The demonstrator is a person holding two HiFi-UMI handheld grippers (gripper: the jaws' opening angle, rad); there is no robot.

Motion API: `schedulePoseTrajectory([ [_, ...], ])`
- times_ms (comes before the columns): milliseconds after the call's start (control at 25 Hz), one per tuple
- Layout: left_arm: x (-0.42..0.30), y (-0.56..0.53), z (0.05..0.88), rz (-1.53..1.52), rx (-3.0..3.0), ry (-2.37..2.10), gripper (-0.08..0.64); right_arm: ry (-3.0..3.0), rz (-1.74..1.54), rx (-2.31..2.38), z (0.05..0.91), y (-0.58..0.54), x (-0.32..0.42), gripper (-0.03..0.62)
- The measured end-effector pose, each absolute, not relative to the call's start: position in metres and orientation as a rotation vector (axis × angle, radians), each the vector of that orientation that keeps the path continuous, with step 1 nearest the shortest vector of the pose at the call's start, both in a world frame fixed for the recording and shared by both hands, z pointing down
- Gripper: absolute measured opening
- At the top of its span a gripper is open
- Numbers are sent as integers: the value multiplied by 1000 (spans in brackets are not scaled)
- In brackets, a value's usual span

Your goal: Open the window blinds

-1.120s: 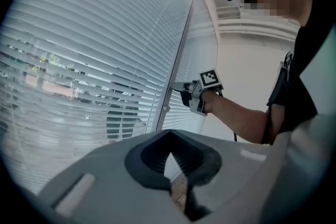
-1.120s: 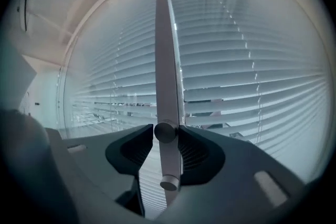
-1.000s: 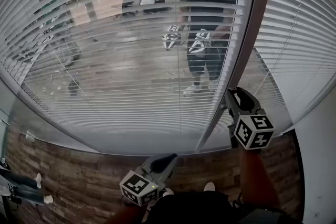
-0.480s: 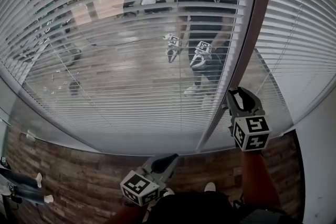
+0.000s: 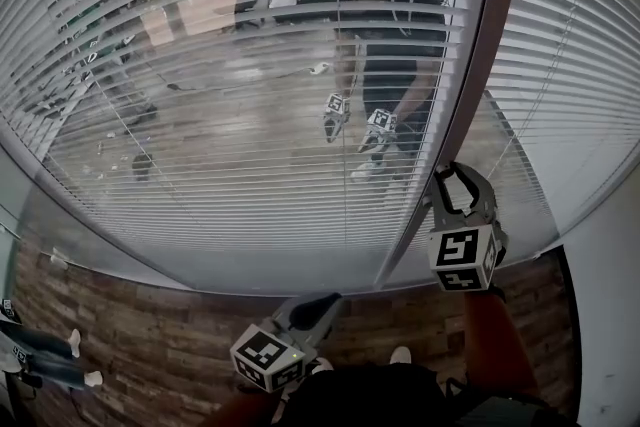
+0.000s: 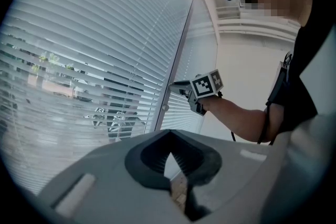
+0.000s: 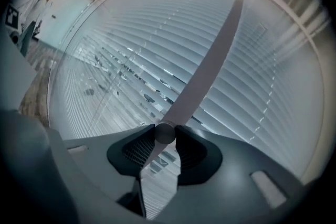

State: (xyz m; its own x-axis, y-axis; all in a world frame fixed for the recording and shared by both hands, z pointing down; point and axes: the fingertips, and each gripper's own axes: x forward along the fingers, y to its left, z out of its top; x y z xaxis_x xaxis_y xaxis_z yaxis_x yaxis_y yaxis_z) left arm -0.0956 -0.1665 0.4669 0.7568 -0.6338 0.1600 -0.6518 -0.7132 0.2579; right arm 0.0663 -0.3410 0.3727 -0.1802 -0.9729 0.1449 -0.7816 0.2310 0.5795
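Judging by the slats, the blinds (image 5: pixel 230 125) are only part-way open. They still hang full length over the window straight ahead. On the wide left panel the slats are tilted enough that the ground outside and a reflection of the person show through in stripes. The narrower panel on the right looks more closed, and little can be seen through it. What seems left is more tilting until the slats lie flat, and perhaps the same for the right panel.

A long wand (image 7: pixel 207 68) hangs in front of the blinds, between the two panels. The right gripper (image 5: pixel 452 183) is level against it. Its jaws have just been closing, and a round knob on the wand sits pinched between the pads, so it has hold of the wand.

The left gripper (image 6: pixel 169 136) waits low and well apart, over the wooden floor (image 5: pixel 130 335). Its jaws are drawn together at the tips with nothing between them.

No box, bin or other container shows in any view.
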Motion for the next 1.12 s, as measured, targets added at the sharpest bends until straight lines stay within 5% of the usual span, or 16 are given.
schedulePoseTrajectory([
  [360, -90, -172, 472, 86, 2669, -973, 2, -1911, -653, 1560, 375, -347, 67, 154],
  [720, -87, -175, 472, 96, 2657, -975, 2, -2432, -28, 1747, 368, -352, 81, 184],
  [1120, -88, -174, 473, 95, 2656, -985, 2, -2410, -7, 1782, 375, -357, 77, 150],
])
